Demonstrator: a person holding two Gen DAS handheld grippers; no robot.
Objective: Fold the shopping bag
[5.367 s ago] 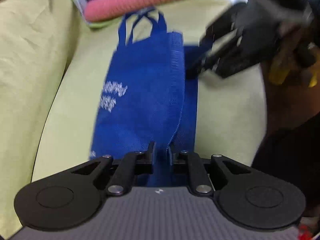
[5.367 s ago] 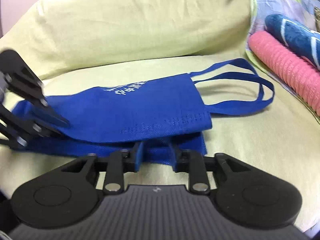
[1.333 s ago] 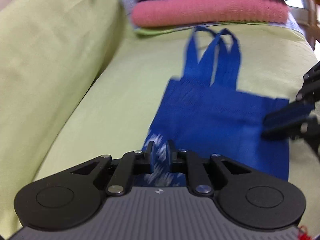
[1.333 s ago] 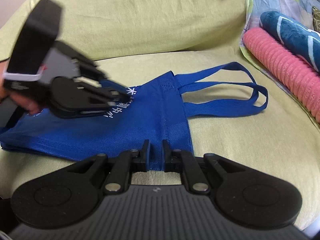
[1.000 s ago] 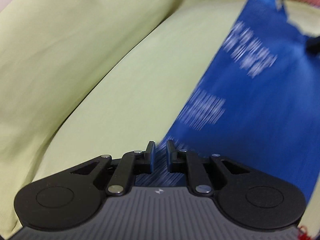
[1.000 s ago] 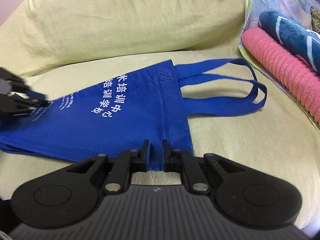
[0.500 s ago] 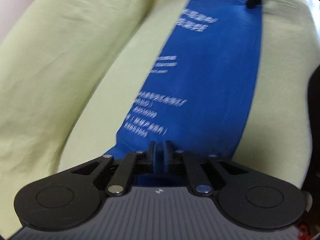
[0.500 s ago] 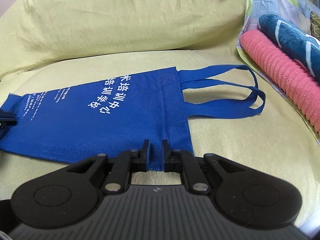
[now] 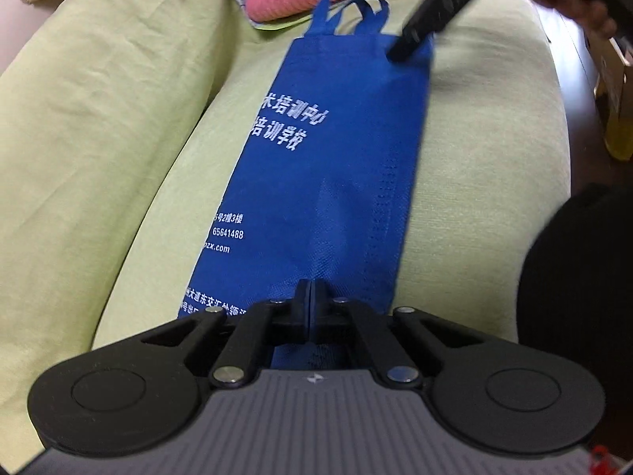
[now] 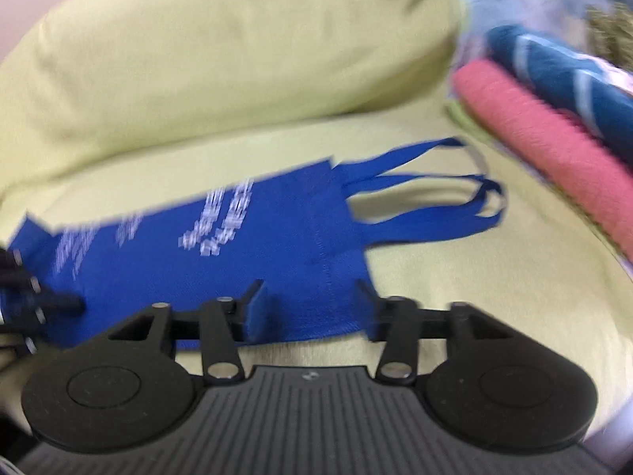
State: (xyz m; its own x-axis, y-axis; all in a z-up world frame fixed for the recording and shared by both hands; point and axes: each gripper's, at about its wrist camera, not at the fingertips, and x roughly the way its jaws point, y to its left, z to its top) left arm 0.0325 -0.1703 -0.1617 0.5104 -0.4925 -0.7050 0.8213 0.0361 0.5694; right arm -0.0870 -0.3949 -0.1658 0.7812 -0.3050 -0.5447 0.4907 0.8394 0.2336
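Where it lies: while stretched flat as a long narrow strip, the shopping bag [image 9: 336, 166] rests on the yellow-green sofa seat [image 9: 486, 182], beside the back cushion [image 9: 99, 111].
Left gripper [image 9: 311, 297]: fingers pressed together on the bag's bottom edge, blue fabric pinched between them.
Bag surface: royal blue woven cloth, smooth, with a stitched seam running lengthwise along one side.
Print: white characters in two rows mid-panel, with smaller lines of digits and a web address nearer the pinched end.
Handles [image 10: 435, 202]: two blue loops lying flat past the bag's top edge, pointing at the folded pink towel [image 10: 554, 146] and dark blue towel [image 10: 561, 75].
Right gripper [image 10: 310, 304]: fingers spread wide apart over the bag's top corner, gripping nothing; this view is motion-blurred.
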